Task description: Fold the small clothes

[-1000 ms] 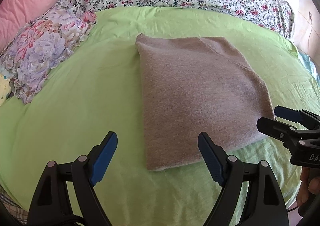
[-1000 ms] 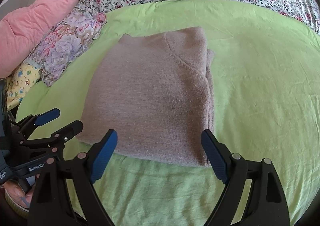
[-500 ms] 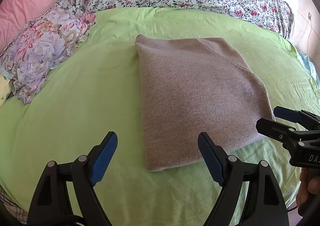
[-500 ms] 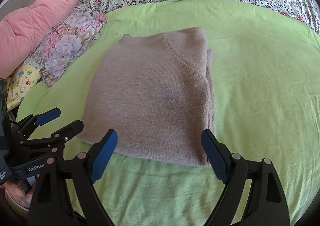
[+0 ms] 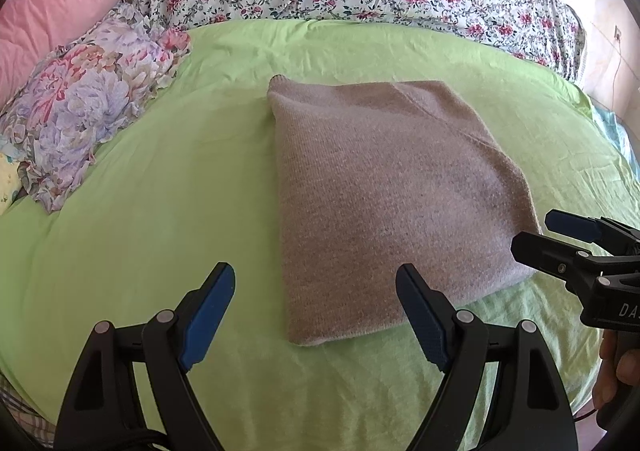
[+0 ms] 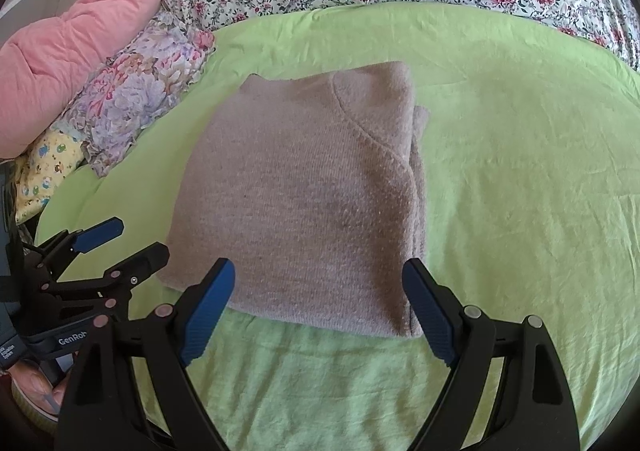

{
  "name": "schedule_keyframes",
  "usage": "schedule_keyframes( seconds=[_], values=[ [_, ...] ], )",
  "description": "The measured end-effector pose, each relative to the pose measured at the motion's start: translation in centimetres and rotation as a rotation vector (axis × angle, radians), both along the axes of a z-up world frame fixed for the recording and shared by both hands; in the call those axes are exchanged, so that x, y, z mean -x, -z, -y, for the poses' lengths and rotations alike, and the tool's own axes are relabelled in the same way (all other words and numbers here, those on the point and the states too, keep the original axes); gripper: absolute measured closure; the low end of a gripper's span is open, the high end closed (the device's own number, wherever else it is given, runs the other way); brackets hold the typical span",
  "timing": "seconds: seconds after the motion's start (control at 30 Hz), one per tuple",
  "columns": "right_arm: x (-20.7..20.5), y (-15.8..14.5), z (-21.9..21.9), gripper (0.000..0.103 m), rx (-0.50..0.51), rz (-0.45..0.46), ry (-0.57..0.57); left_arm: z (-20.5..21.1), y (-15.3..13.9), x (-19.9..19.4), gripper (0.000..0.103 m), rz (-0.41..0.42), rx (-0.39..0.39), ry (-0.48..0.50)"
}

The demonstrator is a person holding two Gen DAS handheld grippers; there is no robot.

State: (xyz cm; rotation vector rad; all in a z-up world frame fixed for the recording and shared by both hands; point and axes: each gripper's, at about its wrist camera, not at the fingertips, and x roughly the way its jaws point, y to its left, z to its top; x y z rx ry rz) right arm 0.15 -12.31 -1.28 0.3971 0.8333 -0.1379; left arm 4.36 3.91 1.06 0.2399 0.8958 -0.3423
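Left wrist view: sweater (image 5: 384, 207), folded into a flat rectangle, lies mid-bed on green sheet (image 5: 160, 211). Left claw (image 5: 316, 315) apart, empty, just short of its near corner. Folding appears done.

Right wrist view: right claw (image 6: 320, 311) apart, empty, at the near edge. Only here: stacked layers along the right side, a curved seam.
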Motion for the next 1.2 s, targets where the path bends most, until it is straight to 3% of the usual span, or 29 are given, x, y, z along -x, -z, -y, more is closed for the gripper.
schedule_keyframes(
  seconds=[1.2],
  values=[
    [0.24, -0.69, 0.08, 0.017, -0.003, 0.011, -0.001, 0.31, -0.56, 0.48, 0.02, 0.015, 0.0, -0.001]
  ],
)
